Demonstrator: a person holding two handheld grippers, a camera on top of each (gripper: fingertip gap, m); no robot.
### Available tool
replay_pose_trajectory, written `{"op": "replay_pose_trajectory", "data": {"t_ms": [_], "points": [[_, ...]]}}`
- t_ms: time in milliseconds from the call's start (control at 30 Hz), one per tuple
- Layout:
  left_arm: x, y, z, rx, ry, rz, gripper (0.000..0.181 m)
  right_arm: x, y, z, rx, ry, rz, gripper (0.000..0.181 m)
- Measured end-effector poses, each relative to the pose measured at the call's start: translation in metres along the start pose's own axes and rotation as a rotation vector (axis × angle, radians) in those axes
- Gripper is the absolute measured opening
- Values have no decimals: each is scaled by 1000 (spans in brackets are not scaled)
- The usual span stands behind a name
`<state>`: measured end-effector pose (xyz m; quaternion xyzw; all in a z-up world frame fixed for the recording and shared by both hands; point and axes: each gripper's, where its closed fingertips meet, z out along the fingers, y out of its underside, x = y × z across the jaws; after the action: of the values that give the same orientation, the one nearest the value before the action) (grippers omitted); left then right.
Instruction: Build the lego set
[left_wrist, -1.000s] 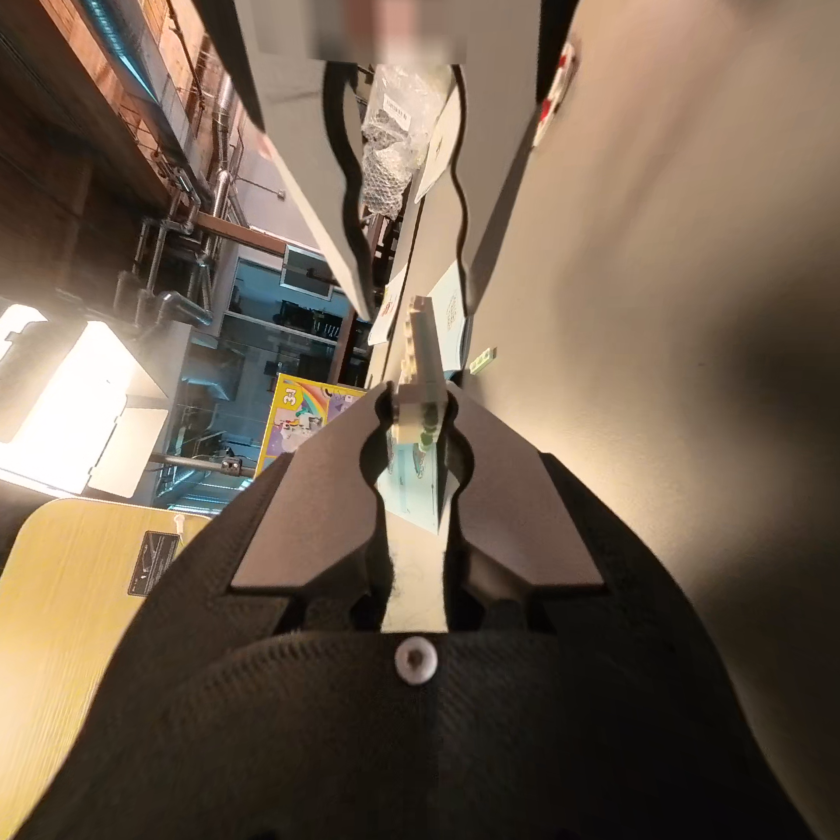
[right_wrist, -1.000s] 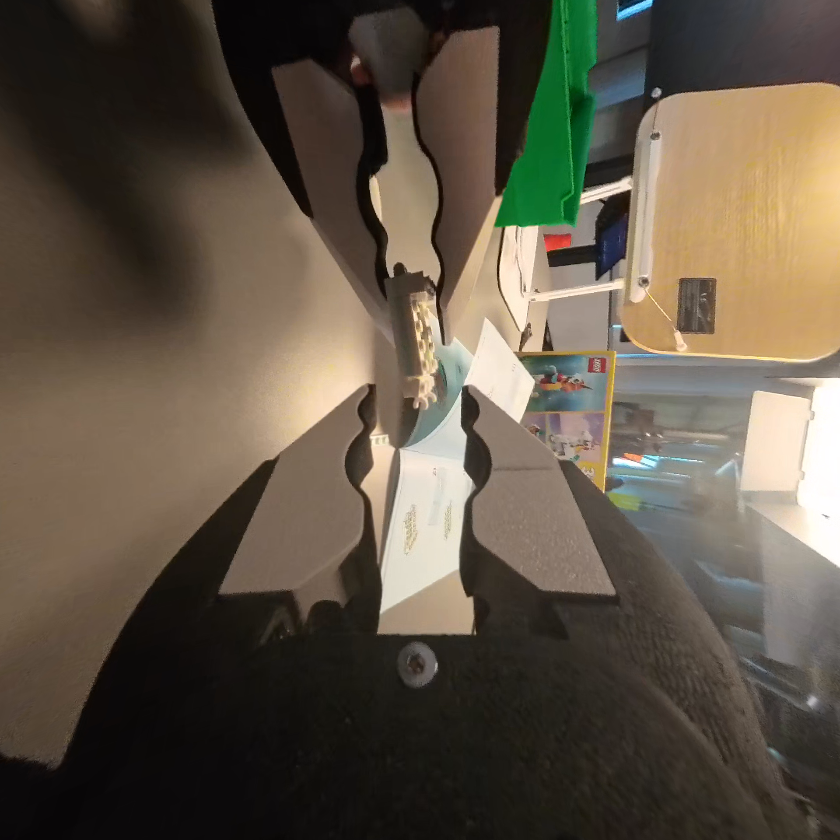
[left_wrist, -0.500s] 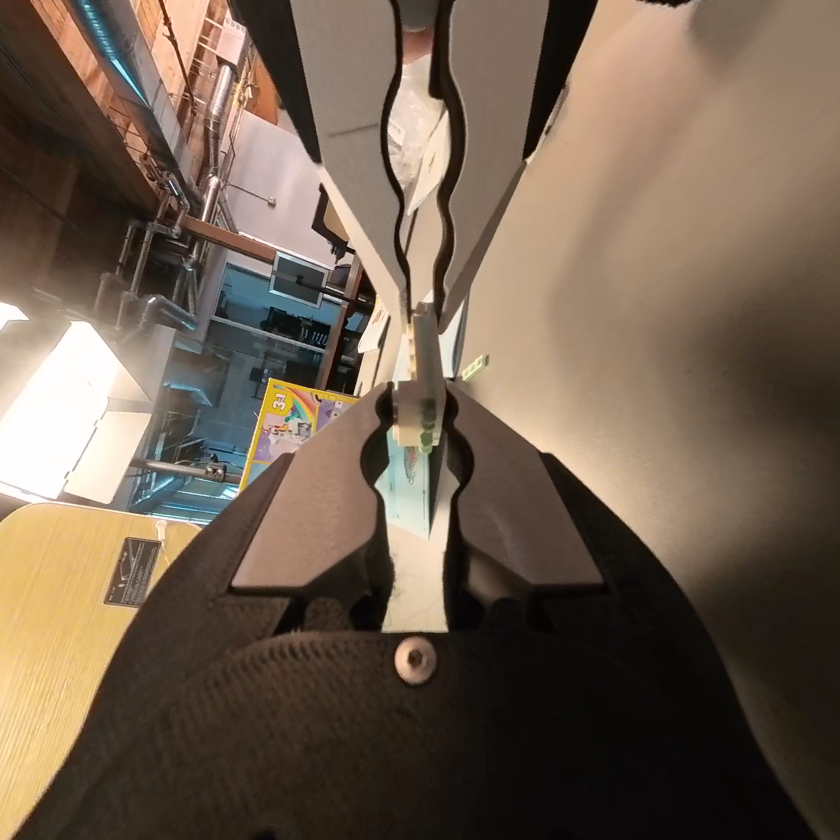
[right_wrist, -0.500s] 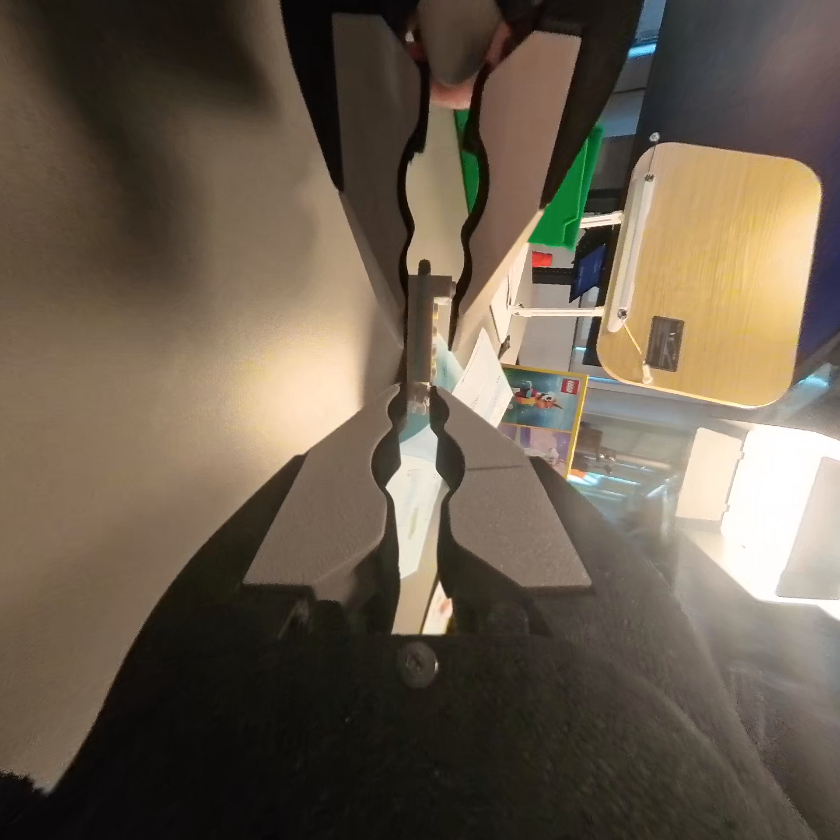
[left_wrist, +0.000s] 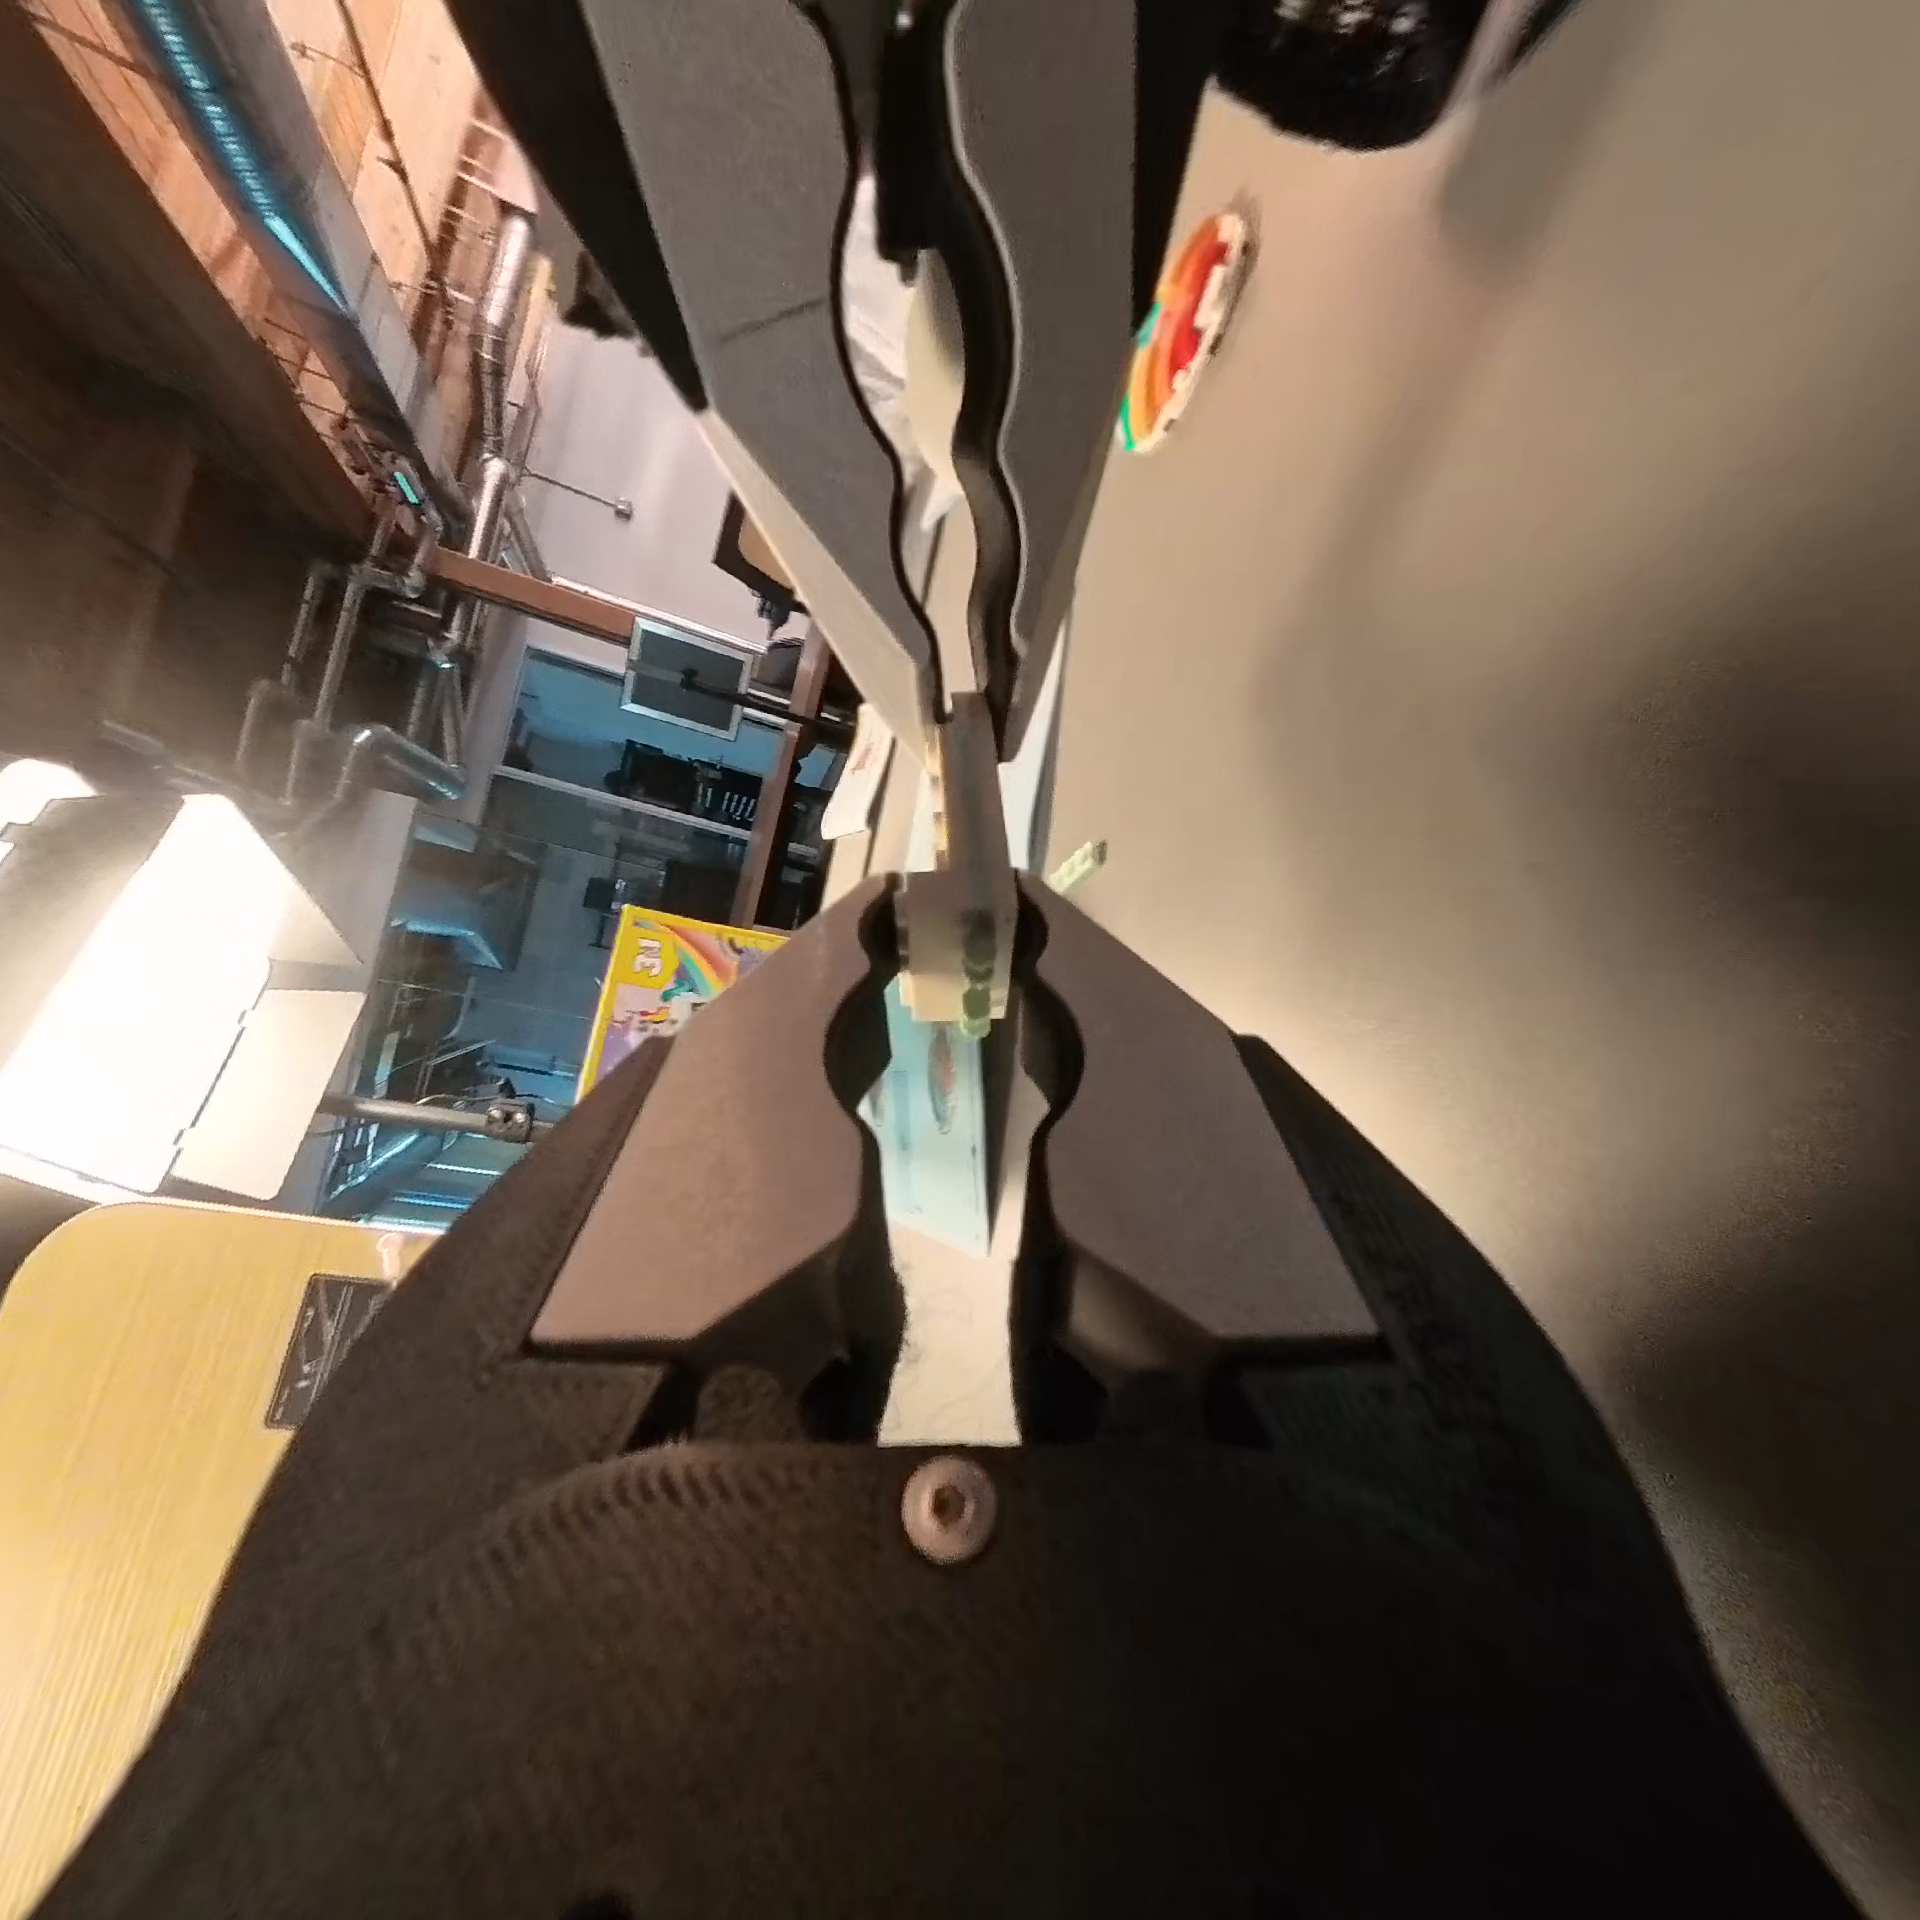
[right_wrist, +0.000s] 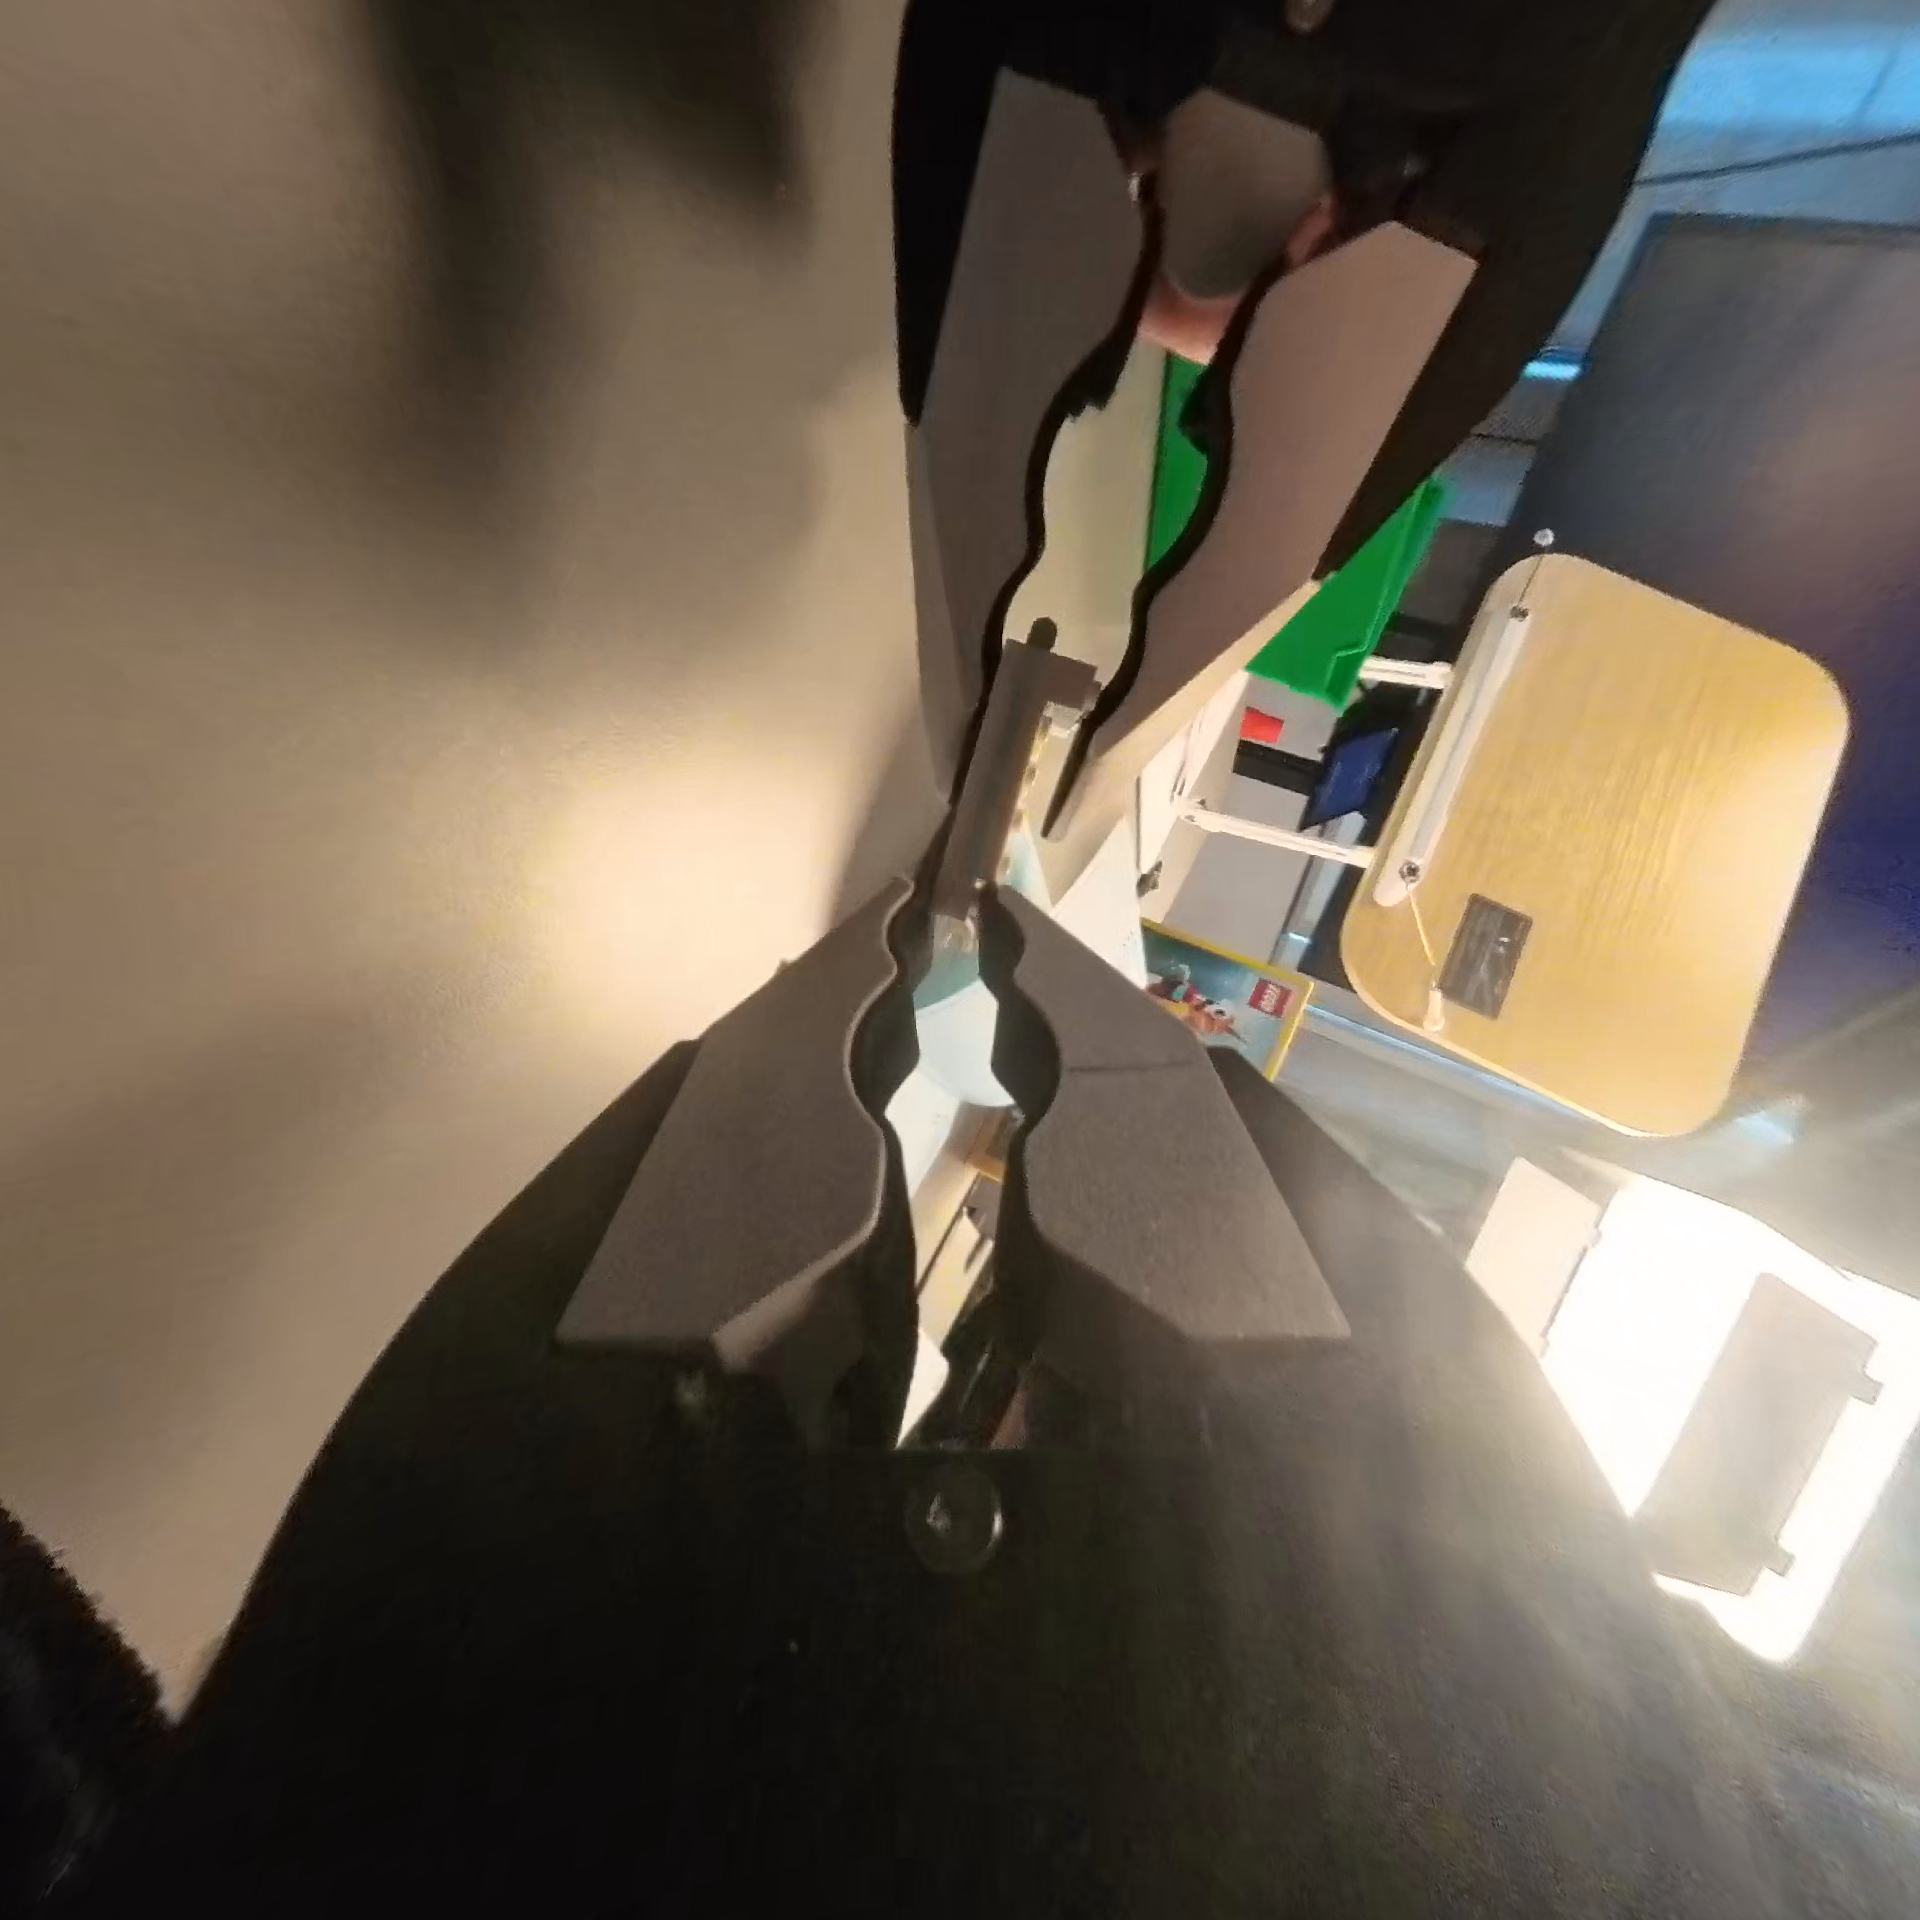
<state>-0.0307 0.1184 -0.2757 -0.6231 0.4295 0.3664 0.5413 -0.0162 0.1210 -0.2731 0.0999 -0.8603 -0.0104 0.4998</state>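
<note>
A long white and grey lego plate (left_wrist: 971, 810) with green studs at one end is held in the air, edge-on, between both grippers. My left gripper (left_wrist: 956, 914) is shut on its near end. My right gripper (left_wrist: 961, 712) comes in from the top of the left wrist view and its tips pinch the plate's far end. In the right wrist view my right gripper (right_wrist: 951, 904) is shut on the plate (right_wrist: 997, 769), and the left gripper (right_wrist: 1023, 717) holds the other end from above. The plate's top face is hidden.
The beige table (left_wrist: 1507, 727) lies to one side. On it are a small pale green piece (left_wrist: 1081, 860), a light blue instruction booklet (left_wrist: 935, 1143) and a round colourful item (left_wrist: 1184, 343). A yellow lego box (left_wrist: 665, 987), a green bin (right_wrist: 1340, 613) and a wooden chair (right_wrist: 1590, 831) stand beyond.
My right gripper, open and apart a second ago, has closed on the plate's free end. Both grippers now hold the plate, and both views have tilted a little.
</note>
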Motion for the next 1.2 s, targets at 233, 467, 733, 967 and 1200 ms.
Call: {"op": "replay_pose_trajectory", "data": {"t_ms": [233,467,733,967,1200], "points": [[5,0,1,7,42,-61,18,-3,1,3,-2,24,125,6],[9,-1,4,9,72,-86,18,-10,-2,1,26,44,286,28],[8,-8,2,69,69,-134,23,-1,-5,5,5,154,317,14],[-1,12,8,-6,68,-333,64,-39,35,11,-194,49,261,10],[-16,19,7,32,57,-556,73,-64,37,7,-223,-82,248,19]]}}
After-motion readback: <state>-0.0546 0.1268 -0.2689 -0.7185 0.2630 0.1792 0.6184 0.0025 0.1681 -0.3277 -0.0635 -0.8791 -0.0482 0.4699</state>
